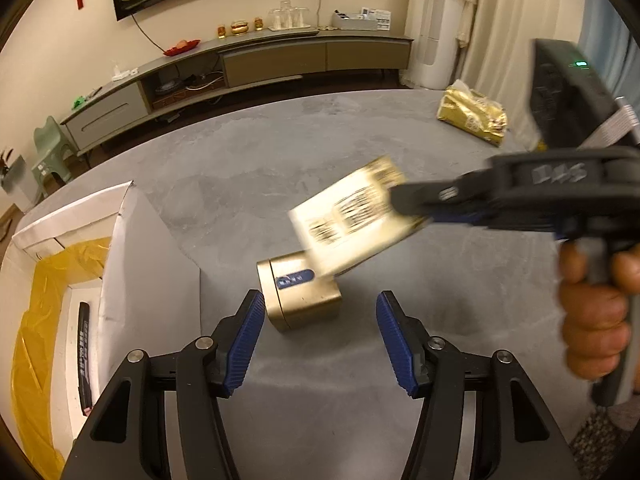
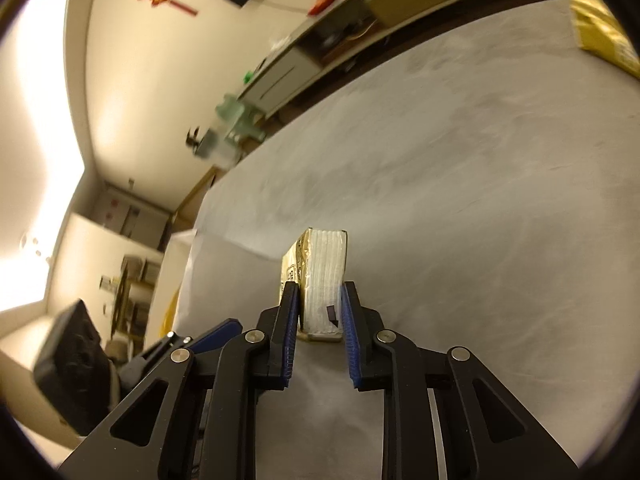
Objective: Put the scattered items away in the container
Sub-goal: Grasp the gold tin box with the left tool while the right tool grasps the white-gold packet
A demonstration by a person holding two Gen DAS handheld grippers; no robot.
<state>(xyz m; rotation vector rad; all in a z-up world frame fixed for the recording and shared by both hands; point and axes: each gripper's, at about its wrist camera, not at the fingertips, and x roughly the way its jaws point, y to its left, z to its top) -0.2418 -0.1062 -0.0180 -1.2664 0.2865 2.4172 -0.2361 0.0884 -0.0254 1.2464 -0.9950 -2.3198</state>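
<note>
1. The packet [image 1: 352, 216], pale with dark print and blurred, hangs above the grey table [image 1: 248, 168] at the centre of the left wrist view, clamped by the right gripper [image 1: 404, 200], which reaches in from 3 o'clock with a hand [image 1: 596, 312] on its handle.
2. The right wrist view shows that packet [image 2: 322, 280] edge-on between the two blue pads [image 2: 348, 328], which press its sides.
3. The left gripper [image 1: 320, 340] stands wide apart at 6 o'clock and holds nothing.
4. A gold box [image 1: 300, 292] lies on the table just beyond its fingers, partly under the lifted packet.
5. The container [image 1: 116, 280], a white carton lined with yellow plastic [image 1: 36, 320], sits at 8 o'clock.
6. A gold bag [image 1: 474, 114] rests near the table's far edge at 2 o'clock.
7. Beyond the table, a low cabinet [image 1: 240, 64] runs along the cream wall at 12 o'clock, with curtains [image 1: 500, 20] at 1 o'clock.
</note>
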